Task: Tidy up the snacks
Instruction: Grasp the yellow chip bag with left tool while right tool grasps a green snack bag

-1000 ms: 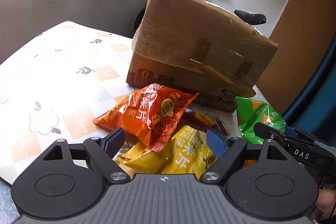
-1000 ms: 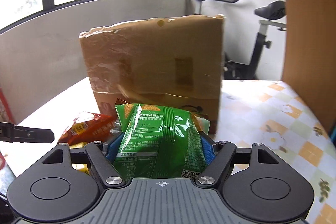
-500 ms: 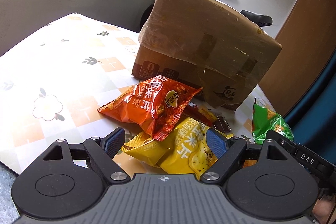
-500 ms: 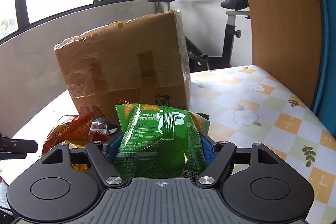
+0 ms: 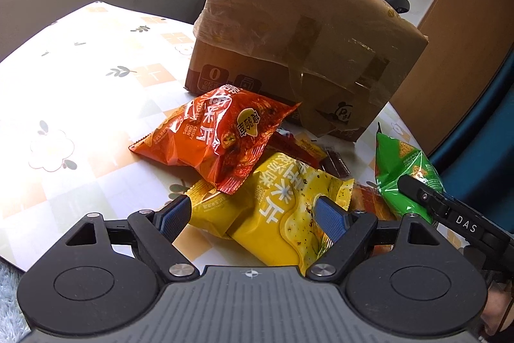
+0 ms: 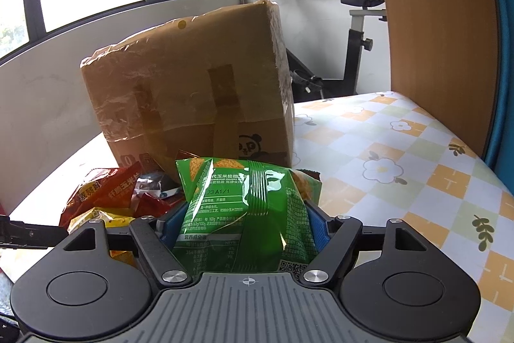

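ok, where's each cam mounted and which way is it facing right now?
Left wrist: on the left tongs, angled down at the yellow bag and orange bag; tongs open.
Right wrist: on the right tongs, gripping the green bag, facing the windows.
Shared: cardboard box, green bag, floral table.

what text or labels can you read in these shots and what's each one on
"CRISPY CORN CHIPS" on the orange chip bag
"0" on the cardboard box
"DAS" on the right gripper
"23 A1/1" on the green snack bag
Yellow bag: Chinese lettering only; green bag's fine print too small.
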Tool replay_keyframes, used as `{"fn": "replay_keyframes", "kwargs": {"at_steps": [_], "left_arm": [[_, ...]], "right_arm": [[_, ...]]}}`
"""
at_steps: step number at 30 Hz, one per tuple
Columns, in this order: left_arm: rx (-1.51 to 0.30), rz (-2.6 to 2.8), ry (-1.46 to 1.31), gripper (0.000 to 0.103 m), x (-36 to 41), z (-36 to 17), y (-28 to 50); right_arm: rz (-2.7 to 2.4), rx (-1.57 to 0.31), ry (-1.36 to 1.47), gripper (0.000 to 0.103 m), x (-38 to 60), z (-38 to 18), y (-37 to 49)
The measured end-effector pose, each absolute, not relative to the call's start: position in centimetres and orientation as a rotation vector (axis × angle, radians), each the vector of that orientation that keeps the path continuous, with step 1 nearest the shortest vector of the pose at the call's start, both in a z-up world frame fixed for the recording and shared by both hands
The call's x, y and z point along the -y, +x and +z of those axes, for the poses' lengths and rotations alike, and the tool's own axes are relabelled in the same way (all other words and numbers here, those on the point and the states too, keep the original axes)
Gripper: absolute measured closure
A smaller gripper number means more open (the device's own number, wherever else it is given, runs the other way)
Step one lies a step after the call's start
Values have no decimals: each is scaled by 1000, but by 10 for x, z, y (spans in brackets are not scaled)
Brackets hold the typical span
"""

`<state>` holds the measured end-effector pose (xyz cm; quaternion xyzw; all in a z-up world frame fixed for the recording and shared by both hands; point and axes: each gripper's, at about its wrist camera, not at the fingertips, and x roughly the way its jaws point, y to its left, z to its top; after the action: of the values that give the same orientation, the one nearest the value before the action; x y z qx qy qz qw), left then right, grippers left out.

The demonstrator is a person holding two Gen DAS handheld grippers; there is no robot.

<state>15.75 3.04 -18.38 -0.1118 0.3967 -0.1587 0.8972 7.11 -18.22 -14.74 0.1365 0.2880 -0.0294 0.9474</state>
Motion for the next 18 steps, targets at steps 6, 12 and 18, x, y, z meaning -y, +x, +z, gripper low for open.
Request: {"fn": "replay_keyframes", "kwargs": {"at_steps": [6,12,18], "left_arm": [[-911,-334,-258,17,-30,-199,164],[-941,-349,-306,16,-33,-207,167],[-967,-403,-360,8,-29,-216,186]], "right_arm": [[-52,-581,279,31,184,-148,70],[-47,-579,284,31,185,-149,70],[-41,-575,274,31,183,-149,70]]}}
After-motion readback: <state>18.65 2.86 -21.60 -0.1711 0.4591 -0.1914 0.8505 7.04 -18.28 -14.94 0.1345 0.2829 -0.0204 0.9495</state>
